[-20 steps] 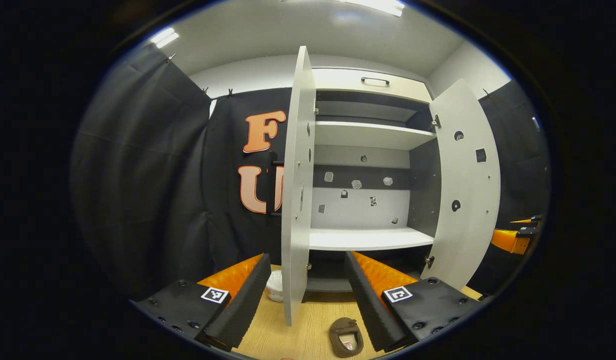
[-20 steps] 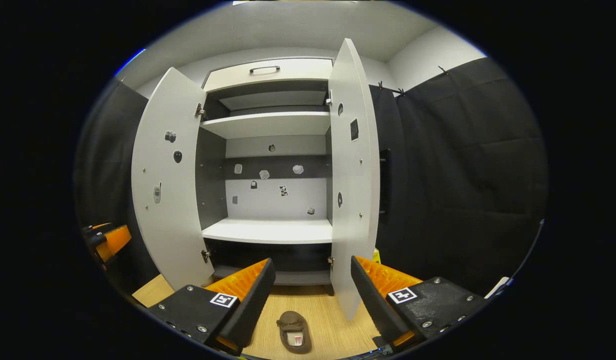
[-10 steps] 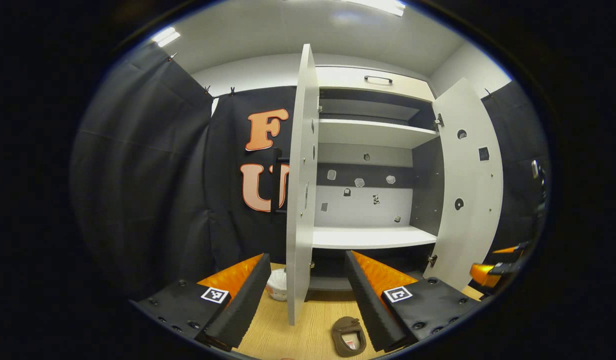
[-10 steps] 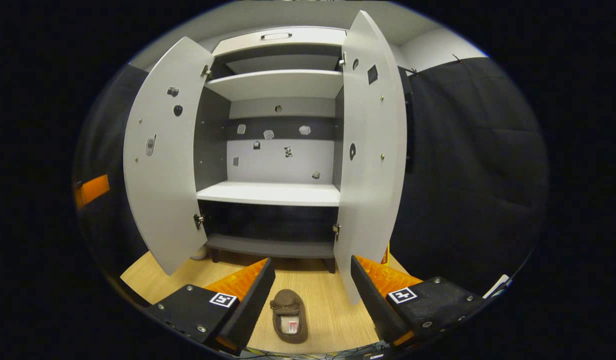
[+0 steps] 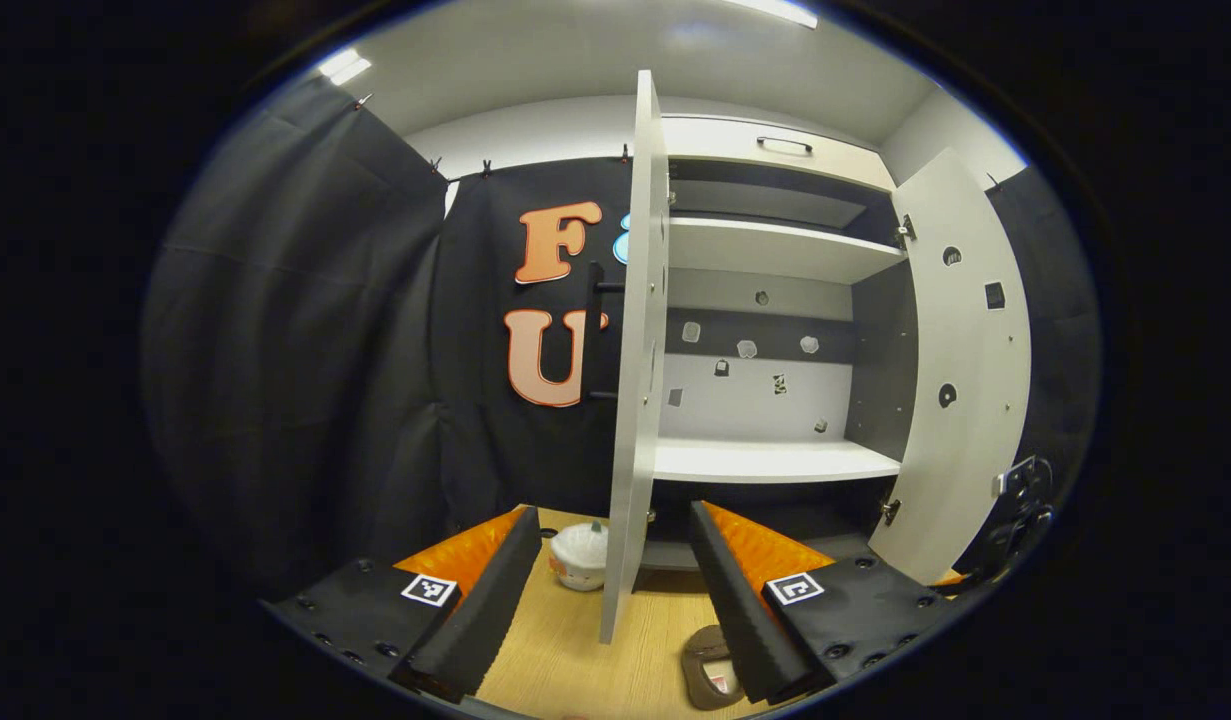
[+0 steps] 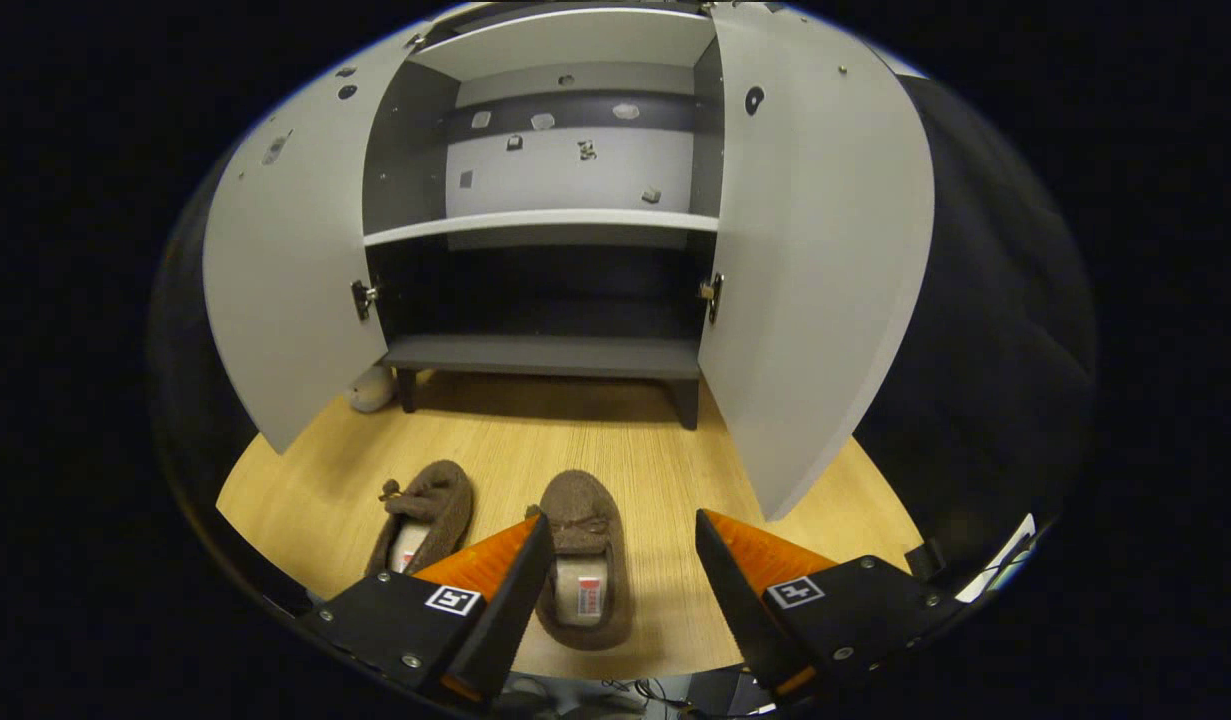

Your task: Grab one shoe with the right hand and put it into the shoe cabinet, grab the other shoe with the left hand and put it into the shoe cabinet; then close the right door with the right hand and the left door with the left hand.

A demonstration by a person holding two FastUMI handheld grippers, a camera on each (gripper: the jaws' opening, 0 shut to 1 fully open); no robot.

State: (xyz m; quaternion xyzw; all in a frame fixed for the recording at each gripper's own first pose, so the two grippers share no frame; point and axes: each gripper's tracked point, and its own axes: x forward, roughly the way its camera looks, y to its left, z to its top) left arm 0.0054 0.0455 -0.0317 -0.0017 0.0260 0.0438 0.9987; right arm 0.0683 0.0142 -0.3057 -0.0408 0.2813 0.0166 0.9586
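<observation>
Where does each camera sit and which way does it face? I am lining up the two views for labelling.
Left gripper view: rides on the left gripper, level, facing the edge of the cabinet's left door; its open fingers show at the bottom.
Right gripper view: rides on the right gripper, tilted down at the floor and two brown shoes; its open fingers show at the bottom.
Shared: the open shoe cabinet, both doors, and a shoe.

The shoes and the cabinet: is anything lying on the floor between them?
No. In the right gripper view, bare wooden floor runs from both shoes to the cabinet.
</observation>
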